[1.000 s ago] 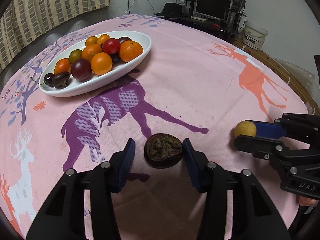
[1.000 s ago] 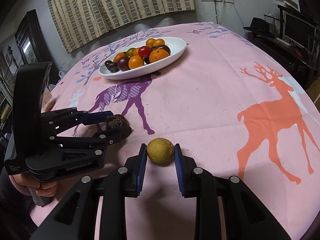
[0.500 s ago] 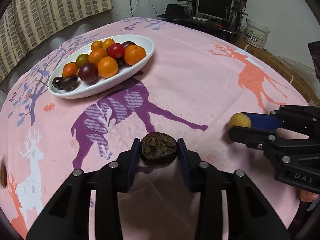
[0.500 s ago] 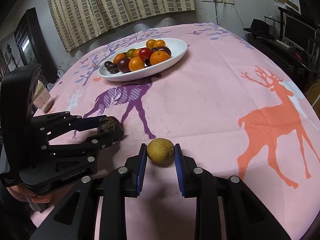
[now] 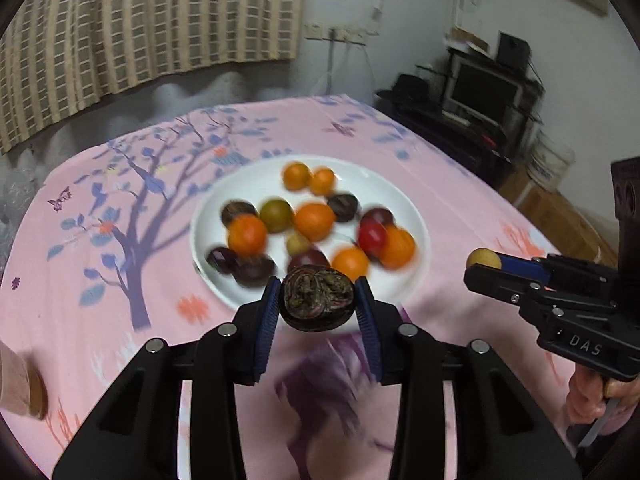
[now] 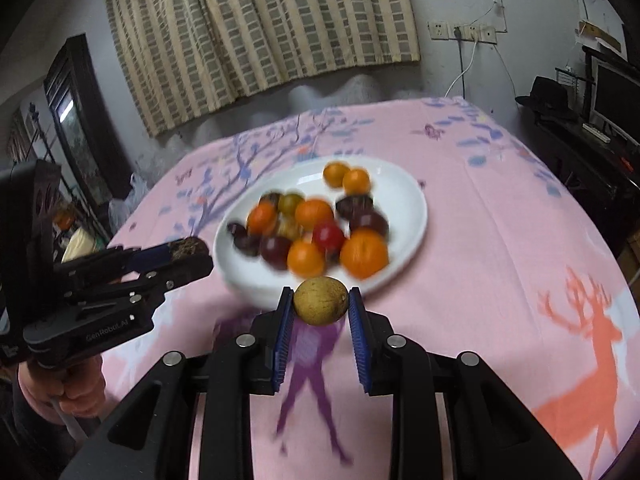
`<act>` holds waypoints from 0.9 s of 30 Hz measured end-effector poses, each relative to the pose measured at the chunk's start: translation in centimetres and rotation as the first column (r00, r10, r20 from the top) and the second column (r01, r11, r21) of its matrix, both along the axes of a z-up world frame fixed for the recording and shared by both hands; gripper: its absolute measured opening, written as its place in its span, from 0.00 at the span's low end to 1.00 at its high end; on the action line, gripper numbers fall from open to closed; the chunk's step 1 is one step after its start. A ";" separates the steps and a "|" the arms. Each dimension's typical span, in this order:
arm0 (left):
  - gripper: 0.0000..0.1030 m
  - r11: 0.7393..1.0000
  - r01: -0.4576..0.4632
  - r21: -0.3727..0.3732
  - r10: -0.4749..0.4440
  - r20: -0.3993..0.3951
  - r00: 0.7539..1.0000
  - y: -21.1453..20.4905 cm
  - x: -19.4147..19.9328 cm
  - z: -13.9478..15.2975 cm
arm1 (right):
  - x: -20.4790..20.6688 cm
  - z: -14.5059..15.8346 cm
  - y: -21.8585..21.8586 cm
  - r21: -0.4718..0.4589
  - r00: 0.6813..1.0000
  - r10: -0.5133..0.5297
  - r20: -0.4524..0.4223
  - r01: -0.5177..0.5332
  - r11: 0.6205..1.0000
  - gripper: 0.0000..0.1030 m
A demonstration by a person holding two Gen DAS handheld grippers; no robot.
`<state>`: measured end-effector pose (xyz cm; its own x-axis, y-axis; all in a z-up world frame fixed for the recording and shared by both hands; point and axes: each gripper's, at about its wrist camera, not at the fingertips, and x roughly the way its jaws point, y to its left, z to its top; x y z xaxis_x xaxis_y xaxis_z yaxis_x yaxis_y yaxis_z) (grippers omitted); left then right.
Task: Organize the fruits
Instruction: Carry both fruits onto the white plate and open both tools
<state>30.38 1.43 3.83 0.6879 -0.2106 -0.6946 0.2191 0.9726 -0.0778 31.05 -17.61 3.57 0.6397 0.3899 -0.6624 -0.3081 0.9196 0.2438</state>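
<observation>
gripping a dark wrinkled round fruit (image 5: 317, 300), the left gripper (image 5: 317, 307) hangs beside the white oval plate (image 5: 404, 204) piled with orange, red and dark purple fruits (image 5: 316, 222); the right gripper (image 6: 320, 305) clamps a small yellow-brown round fruit (image 6: 320, 300) just short of the rim.

Before you is a table covered by a pink cloth (image 6: 500, 240) printed with a blue-purple tree, an orange deer and a purple deer. Directly on that cloth you have a white oval ceramic dish (image 6: 404, 200), set near the middle and towards the curtained wall. At the lower left edge of your left wrist view, a brownish rounded object (image 5: 20, 392) shows against the cloth; you cannot tell what it is.
</observation>
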 end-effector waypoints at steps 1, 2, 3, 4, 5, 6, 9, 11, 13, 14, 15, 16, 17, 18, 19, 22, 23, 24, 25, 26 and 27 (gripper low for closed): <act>0.36 1.000 -0.024 -0.011 0.024 0.005 1.000 0.4 1.6 0.2 | 1.6 0.1 0.3 0.005 1.000 -0.008 0.002 0.008 1.000 0.27; 0.36 0.999 -0.038 -0.015 0.038 0.008 0.999 0.6 2.5 0.2 | 2.8 0.2 0.4 0.012 1.000 -0.012 0.003 0.012 1.000 0.27; 0.36 0.998 -0.057 -0.019 0.057 0.011 0.998 0.8 4.1 0.2 | 4.1 0.2 0.7 0.016 1.000 -0.013 0.003 0.013 1.000 0.27; 0.36 0.998 -0.066 -0.021 0.066 0.012 0.998 0.9 5.2 0.1 | 5.3 0.1 1.0 0.014 1.000 -0.016 0.002 0.016 1.000 0.27; 0.36 0.997 -0.076 -0.022 0.076 0.009 0.997 0.9 6.7 0.0 | 6.7 -0.1 1.4 0.006 1.000 -0.023 -0.001 0.023 1.000 0.27; 0.36 0.996 -0.084 -0.021 0.084 0.003 0.996 0.9 7.7 -0.1 | 7.9 -0.4 1.8 -0.005 1.000 -0.030 -0.005 0.030 1.000 0.27; 0.36 0.995 -0.097 -0.009 0.097 -0.015 0.995 0.7 10.9 -1.0 | 11.1 -1.6 2.7 -0.025 0.999 -0.035 -0.033 0.035 0.999 0.27; 0.36 0.995 -0.100 0.011 0.101 -0.027 0.995 0.5 12.5 -1.7 | 12.8 -2.5 3.0 -0.035 0.998 -0.034 -0.055 0.032 0.999 0.27; 0.36 0.994 -0.105 0.020 0.106 -0.044 0.993 0.5 13.7 -2.5 | 13.9 -3.3 3.3 -0.043 0.997 -0.031 -0.070 0.028 0.999 0.27; 0.36 0.994 -0.107 0.022 0.109 -0.054 0.993 0.5 14.2 -2.9 | 14.3 -3.6 3.4 -0.045 0.997 -0.029 -0.075 0.026 0.999 0.27; 0.36 0.994 -0.109 0.021 0.110 -0.061 0.992 0.6 14.5 -3.2 | 14.5 -3.8 3.5 -0.046 0.997 -0.027 -0.078 0.023 0.999 0.28; 0.36 0.994 -0.112 0.022 0.113 -0.065 0.991 0.7 14.8 -3.5 | 14.8 -4.0 3.6 -0.049 0.996 -0.023 -0.082 0.019 0.999 0.28; 0.36 0.993 -0.117 0.025 0.119 -0.073 0.990 0.8 15.1 -3.8 | 14.9 -4.2 3.7 -0.052 0.996 -0.019 -0.083 0.015 0.999 0.28; 0.36 0.992 -0.122 0.025 0.123 -0.078 0.989 0.9 15.2 -4.1 | 15.0 -4.4 3.9 -0.057 0.996 -0.015 -0.085 0.010 0.998 0.28; 0.36 0.992 -0.125 0.023 0.126 -0.085 0.988 1.0 15.4 -4.3 | 15.1 -4.5 4.0 -0.059 0.996 -0.012 -0.088 0.007 0.998 0.28; 0.36 0.990 -0.136 0.027 0.138 -0.103 0.985 1.1 15.6 -5.0 | 15.2 -5.0 4.4 -0.064 0.995 -0.005 -0.099 -0.001 0.998 0.28; 0.36 0.989 -0.142 0.032 0.145 -0.105 0.984 1.1 15.7 -5.1 | 15.3 -5.0 4.6 -0.068 0.995 -0.006 -0.100 -0.001 0.998 0.28; 0.37 0.988 -0.153 0.032 0.156 -0.103 0.982 1.1 15.7 -5.1 | 15.3 -4.9 4.6 -0.068 0.995 -0.009 -0.098 0.003 0.998 0.29; 0.42 0.985 -0.167 0.036 0.169 -0.100 0.980 1.1 15.6 -5.0 | 15.3 -4.7 4.6 -0.066 0.995 -0.015 -0.096 0.009 0.998 0.37; 0.47 0.984 -0.176 0.041 0.179 -0.097 0.979 1.1 15.5 -4.8 | 15.1 -4.4 4.5 -0.063 0.995 -0.024 -0.093 0.018 0.998 0.43; 0.56 0.980 -0.190 0.052 0.194 -0.089 0.977 1.2 15.2 -4.3 | 14.8 -4.0 4.4 -0.060 0.996 -0.025 -0.089 0.020 0.998 0.44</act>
